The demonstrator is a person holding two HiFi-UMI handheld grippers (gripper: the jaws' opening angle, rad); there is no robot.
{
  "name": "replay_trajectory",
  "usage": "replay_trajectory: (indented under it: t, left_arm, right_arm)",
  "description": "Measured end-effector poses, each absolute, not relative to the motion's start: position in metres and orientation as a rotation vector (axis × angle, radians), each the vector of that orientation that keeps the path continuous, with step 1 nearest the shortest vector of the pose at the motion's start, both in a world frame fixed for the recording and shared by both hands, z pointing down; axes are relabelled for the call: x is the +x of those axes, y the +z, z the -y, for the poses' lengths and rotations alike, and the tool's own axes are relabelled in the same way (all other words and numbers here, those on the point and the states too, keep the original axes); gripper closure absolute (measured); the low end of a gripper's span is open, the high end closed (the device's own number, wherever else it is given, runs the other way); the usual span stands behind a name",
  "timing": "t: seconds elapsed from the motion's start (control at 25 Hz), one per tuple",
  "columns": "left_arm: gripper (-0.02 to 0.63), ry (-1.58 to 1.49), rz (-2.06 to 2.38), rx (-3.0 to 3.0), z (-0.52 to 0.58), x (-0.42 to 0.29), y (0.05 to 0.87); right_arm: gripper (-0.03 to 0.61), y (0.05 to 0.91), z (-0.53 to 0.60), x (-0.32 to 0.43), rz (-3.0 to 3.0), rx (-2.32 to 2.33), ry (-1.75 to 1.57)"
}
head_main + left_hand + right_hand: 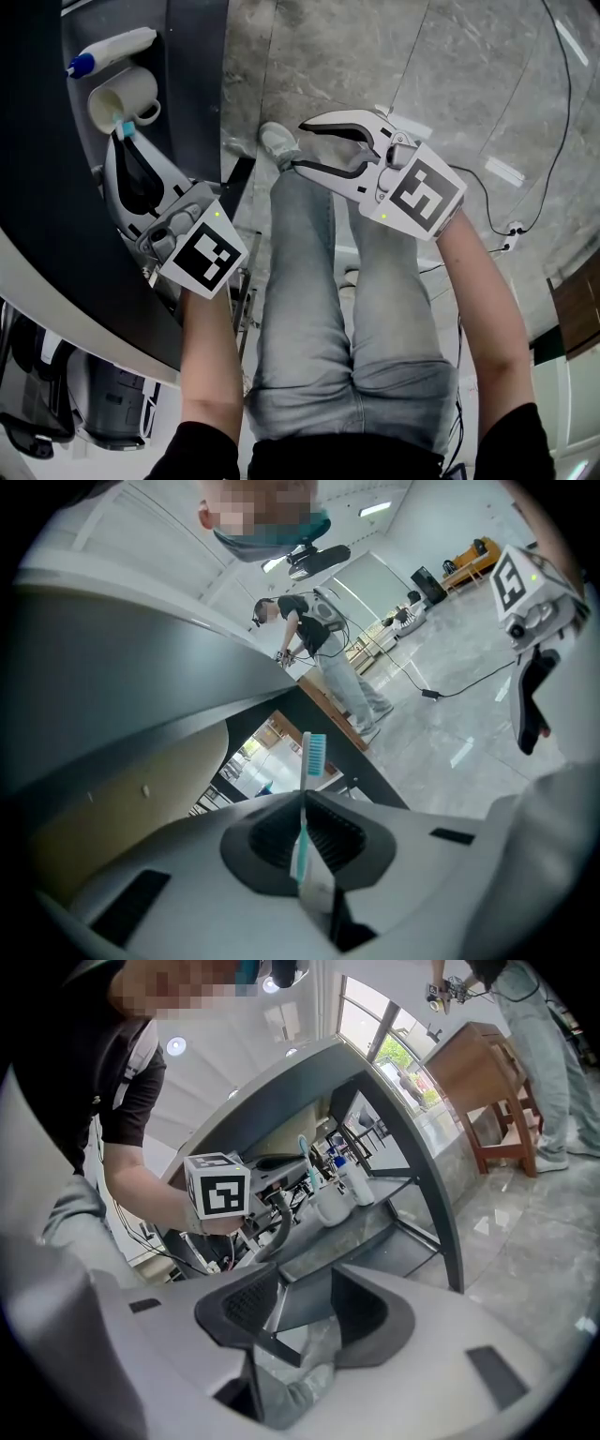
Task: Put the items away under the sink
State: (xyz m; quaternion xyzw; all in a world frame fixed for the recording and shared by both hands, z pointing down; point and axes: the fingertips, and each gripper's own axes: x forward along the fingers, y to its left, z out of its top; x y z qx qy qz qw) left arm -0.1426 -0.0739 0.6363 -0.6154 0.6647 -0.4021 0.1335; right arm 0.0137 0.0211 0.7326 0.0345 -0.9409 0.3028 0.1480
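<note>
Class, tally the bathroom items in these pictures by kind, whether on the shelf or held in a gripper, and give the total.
Toothbrush: 1
Mug: 1
Tube: 1
Total: 3

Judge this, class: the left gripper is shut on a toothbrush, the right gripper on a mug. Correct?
No. The right gripper is open and holds nothing, per the right gripper view. The left gripper is shut on the toothbrush.
</note>
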Motion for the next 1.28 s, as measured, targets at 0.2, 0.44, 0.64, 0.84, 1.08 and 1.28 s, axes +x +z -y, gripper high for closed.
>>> replay_trajectory:
  t: [0.2, 0.44, 0.64, 0.84, 1.08, 1.28]
  left_arm:
    - [0.581, -1.23, -1.905, -1.778, 0.074, -0.15, 0.652]
    - [0.581, -1.228, -2.028, -1.766, 0.072, -0.171, 0.663]
    - [0.581, -1.266, -2.044, -1.753, 0.071, -0.181, 0.673]
    - [0.58, -1.281, -2.069, -1.736, 0.072, -0.188, 0.677]
    - [0.512, -1.274, -2.043, -1.76, 0.07, -0.181, 0.676]
    - [0.494, -1.227, -2.053, -1.847, 0.062, -0.165, 0.676]
  right_arm:
    - [0.383, 0.733, -0.024, 0.012, 2.701, 0.088, 0.871]
    - [0.383, 0.736, -0.025, 0.012, 2.701, 0.095, 0.875]
    - [0.383, 0.736, -0.025, 0.011, 2.696, 0.097, 0.876]
    - [0.384, 0.737, -0.027, 0.011, 2.7, 0.095, 0.872]
    - [0.383, 0.735, -0.027, 0.01, 2.695, 0.094, 0.88]
    - [0.383, 0.727, -0.027, 0.01, 2.705, 0.096, 0.862]
